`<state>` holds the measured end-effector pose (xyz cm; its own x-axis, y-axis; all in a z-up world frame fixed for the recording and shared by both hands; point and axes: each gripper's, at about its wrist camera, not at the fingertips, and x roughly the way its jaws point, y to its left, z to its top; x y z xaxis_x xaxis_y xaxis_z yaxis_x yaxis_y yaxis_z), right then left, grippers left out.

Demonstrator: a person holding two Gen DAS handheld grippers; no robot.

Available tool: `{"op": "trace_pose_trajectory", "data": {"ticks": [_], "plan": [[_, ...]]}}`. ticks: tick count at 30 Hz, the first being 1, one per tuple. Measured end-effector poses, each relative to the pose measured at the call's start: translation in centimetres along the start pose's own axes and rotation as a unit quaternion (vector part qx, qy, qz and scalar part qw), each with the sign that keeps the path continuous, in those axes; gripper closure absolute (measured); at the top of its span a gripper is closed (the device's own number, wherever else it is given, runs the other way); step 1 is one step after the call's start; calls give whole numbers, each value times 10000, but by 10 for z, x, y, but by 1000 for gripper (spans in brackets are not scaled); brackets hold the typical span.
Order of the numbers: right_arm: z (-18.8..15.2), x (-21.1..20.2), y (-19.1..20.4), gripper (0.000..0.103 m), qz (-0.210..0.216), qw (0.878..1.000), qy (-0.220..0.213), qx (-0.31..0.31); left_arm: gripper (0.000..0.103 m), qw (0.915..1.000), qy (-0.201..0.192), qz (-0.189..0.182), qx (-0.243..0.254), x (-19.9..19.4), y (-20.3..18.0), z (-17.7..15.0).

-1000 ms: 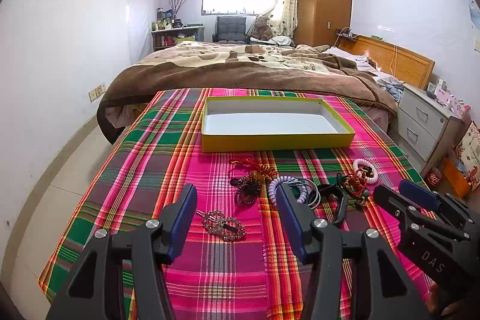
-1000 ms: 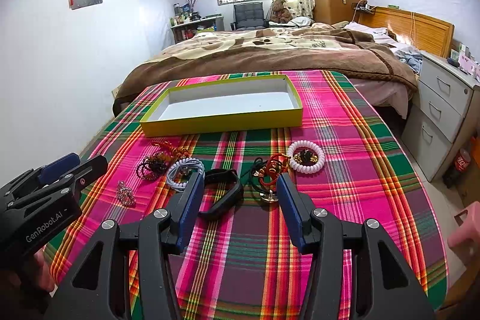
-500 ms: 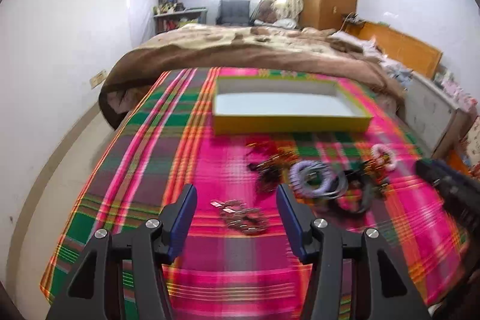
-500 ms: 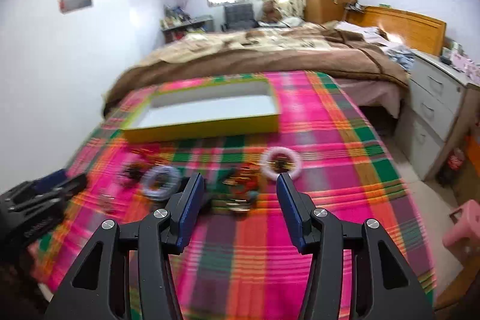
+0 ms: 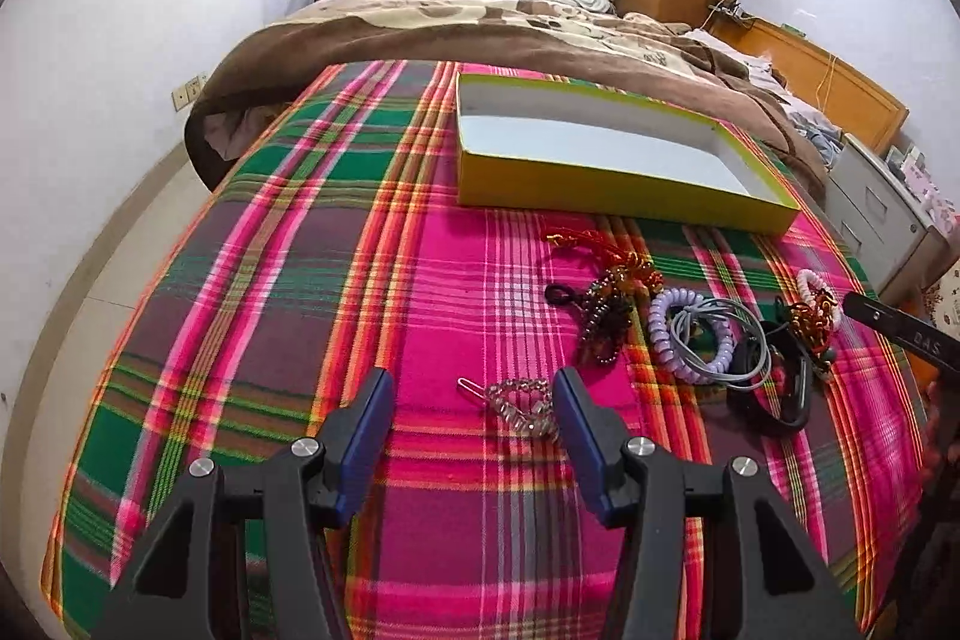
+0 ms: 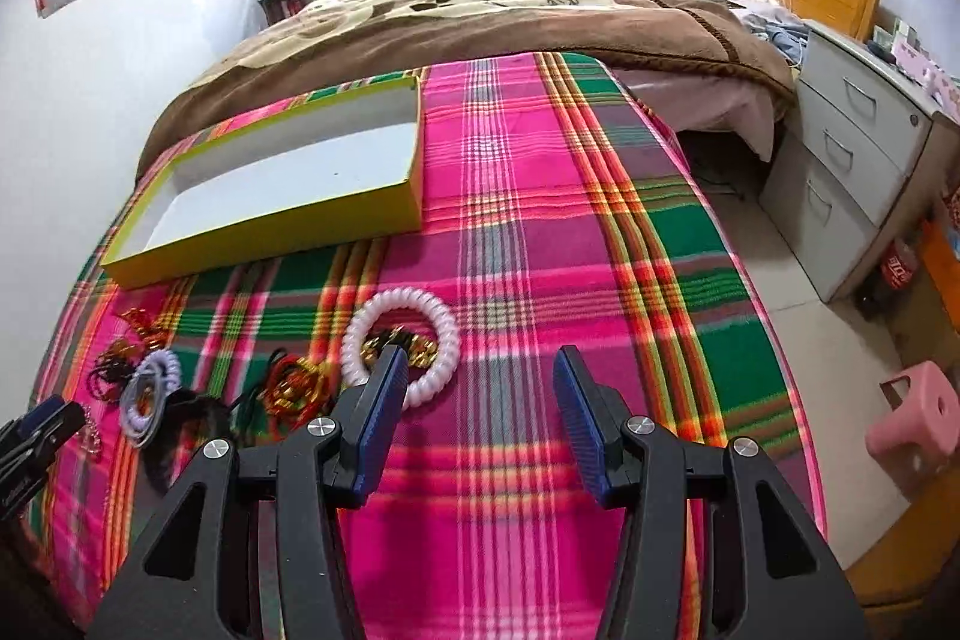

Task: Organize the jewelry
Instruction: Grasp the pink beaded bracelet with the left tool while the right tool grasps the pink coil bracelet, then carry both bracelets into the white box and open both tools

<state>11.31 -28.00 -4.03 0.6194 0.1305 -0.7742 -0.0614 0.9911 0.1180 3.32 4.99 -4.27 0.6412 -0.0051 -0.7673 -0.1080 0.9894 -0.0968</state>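
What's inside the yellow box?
Nothing shows inside the yellow box, only its bare white floor. The near wall hides a thin strip along the front.

A shallow yellow box [image 5: 606, 187] with a white inside is set open and empty on the plaid cloth, with the jewelry spread loose in a row in front of it. A clear beaded clip [image 5: 521, 405] is laid nearest, then a dark bead bracelet [image 5: 606, 316] beside a red and gold knotted cord [image 5: 585, 239]. A lilac spiral band [image 5: 690, 334] is overlapped by grey loops, and a white spiral band [image 6: 401, 346] is placed at the far end.
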Motion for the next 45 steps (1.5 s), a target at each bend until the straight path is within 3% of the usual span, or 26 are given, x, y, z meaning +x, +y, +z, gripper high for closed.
{"op": "trace_pose_trajectory", "data": {"ticks": [4, 5, 9, 11, 14, 22, 23, 35, 39, 45], "plan": [[3, 12, -2, 56, 141, 9997, 171, -66, 49, 9999, 76, -143, 30, 6, -3, 1], [3, 14, -2, 67, 194, 9996, 205, -79, 49, 9998, 103, -161, 42, 6, -4, 2], [4, 16, 1, 85, 266, 9993, 196, -157, 53, 9998, 100, -155, 34, 8, -5, 2], [3, 16, 3, 92, 328, 9991, 200, -185, 61, 9997, 110, -217, 43, 8, -6, 3], [1, 13, 7, 94, 322, 9989, 196, -278, 77, 9992, 118, -380, 39, 9, -6, 4], [4, -4, 3, 94, 463, 9988, -99, -101, 86, 9980, 21, -629, -11, 2, 4, 4], [4, -7, 3, 94, 493, 9987, -138, -79, 91, 9980, 5, -633, -4, 0, 4, 4], [14, -36, 5, 94, 667, 9965, -506, -17, 92, 9964, -285, -803, -10, -26, 16, 13], [24, -44, 10, 94, 713, 9956, -608, -64, 92, 9963, -328, -794, 32, -30, 18, 28], [52, -44, 16, 94, 824, 9941, -707, -13, 92, 9940, -556, -937, 110, -24, 14, 79]]}}
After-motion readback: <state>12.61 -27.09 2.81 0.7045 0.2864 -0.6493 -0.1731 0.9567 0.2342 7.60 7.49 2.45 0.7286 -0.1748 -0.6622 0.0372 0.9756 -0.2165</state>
